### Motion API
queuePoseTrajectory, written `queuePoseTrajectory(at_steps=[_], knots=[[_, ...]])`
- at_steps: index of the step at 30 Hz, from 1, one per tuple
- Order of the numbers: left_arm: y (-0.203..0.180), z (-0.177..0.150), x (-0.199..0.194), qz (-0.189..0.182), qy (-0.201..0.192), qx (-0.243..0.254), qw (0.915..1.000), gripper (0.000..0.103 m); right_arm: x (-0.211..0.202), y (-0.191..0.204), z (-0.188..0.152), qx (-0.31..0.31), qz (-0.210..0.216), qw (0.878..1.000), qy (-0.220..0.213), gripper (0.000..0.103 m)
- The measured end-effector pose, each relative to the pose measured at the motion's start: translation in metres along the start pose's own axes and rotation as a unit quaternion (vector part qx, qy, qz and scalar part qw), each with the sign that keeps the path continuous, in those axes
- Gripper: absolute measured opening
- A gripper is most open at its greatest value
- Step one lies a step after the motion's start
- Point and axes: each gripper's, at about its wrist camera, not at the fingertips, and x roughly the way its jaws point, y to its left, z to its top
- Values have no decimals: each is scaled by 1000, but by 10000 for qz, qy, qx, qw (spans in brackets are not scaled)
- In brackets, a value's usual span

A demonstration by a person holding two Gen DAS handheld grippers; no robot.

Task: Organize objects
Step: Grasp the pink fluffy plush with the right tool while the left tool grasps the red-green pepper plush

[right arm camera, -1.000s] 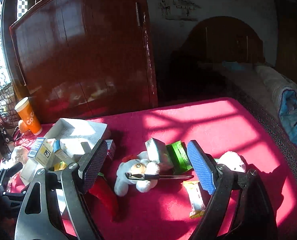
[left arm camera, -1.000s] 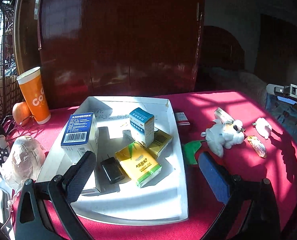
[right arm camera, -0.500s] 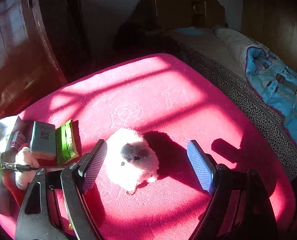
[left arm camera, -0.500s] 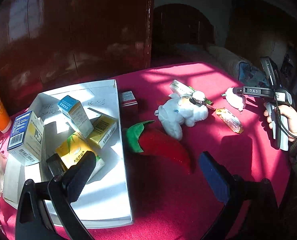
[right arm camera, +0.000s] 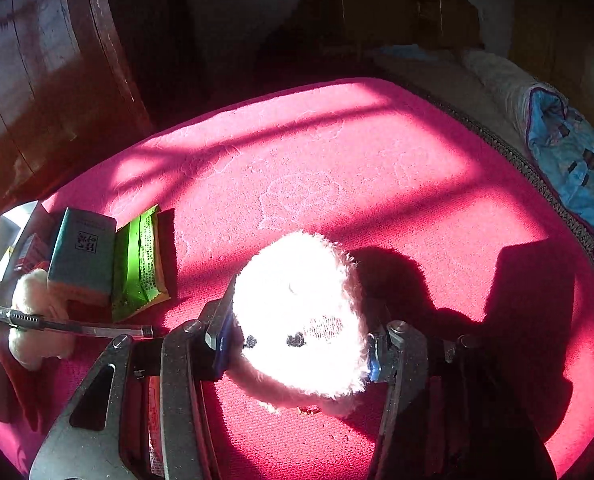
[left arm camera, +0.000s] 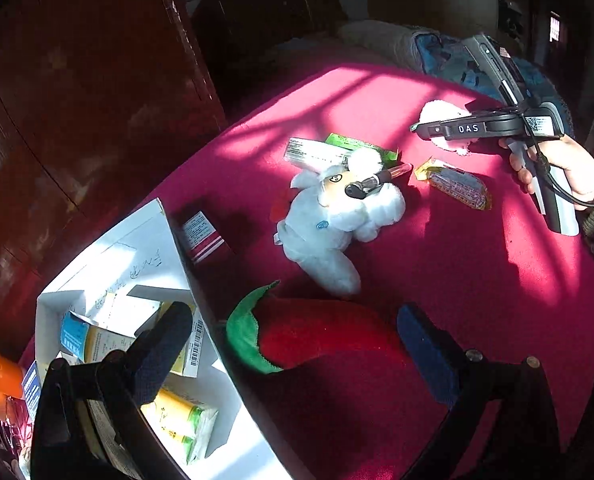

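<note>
A table under a red cloth (right arm camera: 337,168) was lit by strong sunlight, crossed by barred shadows; faint embossed patterns were seen in the cloth. A dark, glossy wooden cabinet (left arm camera: 77,100) was set behind the table at the left; its door edge (right arm camera: 109,52) was caught by the light. A pale wall (right arm camera: 233,20) was seen beyond, largely in shadow; an arched wooden headboard (right arm camera: 397,8) was placed against it. A bed (right arm camera: 477,80) was seen at the right, with a blue quilt (right arm camera: 569,168) heaped on it; a patterned border (right arm camera: 537,176) was seen along the cloth's edge.
</note>
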Motion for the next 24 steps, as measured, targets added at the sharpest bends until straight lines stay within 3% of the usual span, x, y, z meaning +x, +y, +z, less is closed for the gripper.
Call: queuePoseTrajectory(at_steps=[3,6,10,13,16,20,24], knots=[[3,14,15,-178,176,42,9997,103,0,0,0,-20,-7,10000,10,50],[10,23,34,-450,392,-326,9977,103,1,2,0,-34,-24,10000,16,50],[15,14,63,-915,1123,-825,9860,103,0,0,0,35,62,10000,3,50],[-4,1,58,-1120,1334,-493,9835,103,0,-2,1,62,96,9999,-2,50],[-23,-10,41,-1645,1492,-363,9744,103,1,-2,1,91,133,9999,-7,50],[-55,-26,25,-1689,1631,267,9717,103,1,-2,1,104,146,9998,-8,50],[-73,-46,27,-1676,1853,505,9670,102,1,-2,1,136,176,9998,-12,50]])
